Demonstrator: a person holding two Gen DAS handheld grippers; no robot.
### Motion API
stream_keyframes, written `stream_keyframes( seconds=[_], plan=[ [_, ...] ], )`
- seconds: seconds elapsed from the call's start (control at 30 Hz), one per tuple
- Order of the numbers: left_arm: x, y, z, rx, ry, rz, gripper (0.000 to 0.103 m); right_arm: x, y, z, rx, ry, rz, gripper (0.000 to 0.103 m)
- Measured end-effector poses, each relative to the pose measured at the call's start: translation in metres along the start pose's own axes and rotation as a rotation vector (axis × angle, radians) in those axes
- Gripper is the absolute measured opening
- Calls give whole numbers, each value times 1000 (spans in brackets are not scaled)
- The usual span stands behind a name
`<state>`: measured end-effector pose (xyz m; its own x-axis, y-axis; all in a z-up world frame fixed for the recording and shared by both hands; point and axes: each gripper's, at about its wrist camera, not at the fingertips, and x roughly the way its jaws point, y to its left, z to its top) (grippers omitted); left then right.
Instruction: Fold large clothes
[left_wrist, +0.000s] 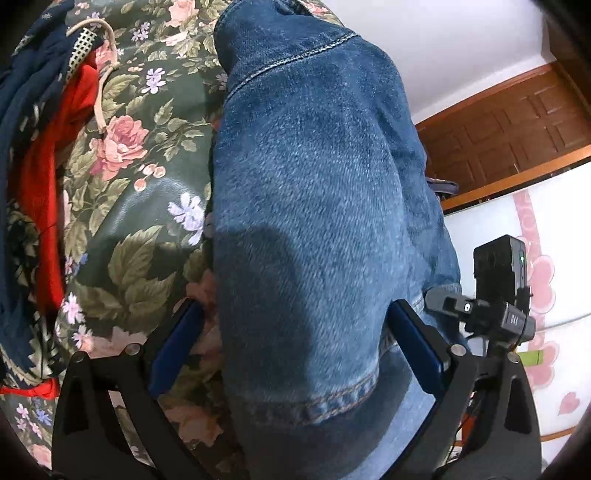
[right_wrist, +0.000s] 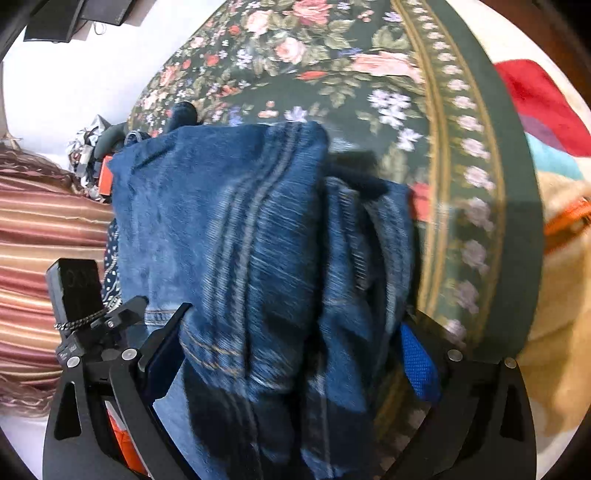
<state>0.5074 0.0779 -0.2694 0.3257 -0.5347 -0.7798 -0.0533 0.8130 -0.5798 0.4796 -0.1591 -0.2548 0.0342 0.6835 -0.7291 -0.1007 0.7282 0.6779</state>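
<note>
My left gripper (left_wrist: 295, 332) straddles a thick fold of blue denim jeans (left_wrist: 314, 184), its two blue-padded fingers (left_wrist: 415, 350) spread wide on either side of the cloth; whether the pads actually press the fabric I cannot tell. My right gripper (right_wrist: 295, 350) shows the same picture from the other side: its fingers (right_wrist: 419, 365) stand apart with a bunched, motion-blurred mass of the jeans (right_wrist: 240, 240) filling the gap between them, a triple-stitched seam running down the middle.

Only the left wrist view takes in the heap at the cover's far left: one red garment (left_wrist: 40, 206), one dark blue patterned cloth (left_wrist: 22, 110) and one beige cord (left_wrist: 103, 74) lying across them. It alone also shows a brown panelled wooden door (left_wrist: 517, 122) and a white surface printed with pink blossoms (left_wrist: 546, 266).

Only the right wrist view shows a red-and-cream striped fabric (right_wrist: 44, 240) at the left, a small clutter of objects (right_wrist: 92, 147) at the bed's edge, and a cream blanket with red and teal patches (right_wrist: 554, 147) at the right.

The denim lies over a dark green floral bedcover (right_wrist: 369, 55) patterned with pink roses and bordered by gold stripes
</note>
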Motion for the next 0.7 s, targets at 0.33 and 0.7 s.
stream_keyframes(
  seconds=[0.33,0.7],
  plan=[
    [-13,-34,-8,48,-12,21,59,-15,31,-8,-5,-35,-40,43],
    [-112,-78,-22,184,-154,54,47,-54,123,-21,-150,-112,-69,33]
  ],
)
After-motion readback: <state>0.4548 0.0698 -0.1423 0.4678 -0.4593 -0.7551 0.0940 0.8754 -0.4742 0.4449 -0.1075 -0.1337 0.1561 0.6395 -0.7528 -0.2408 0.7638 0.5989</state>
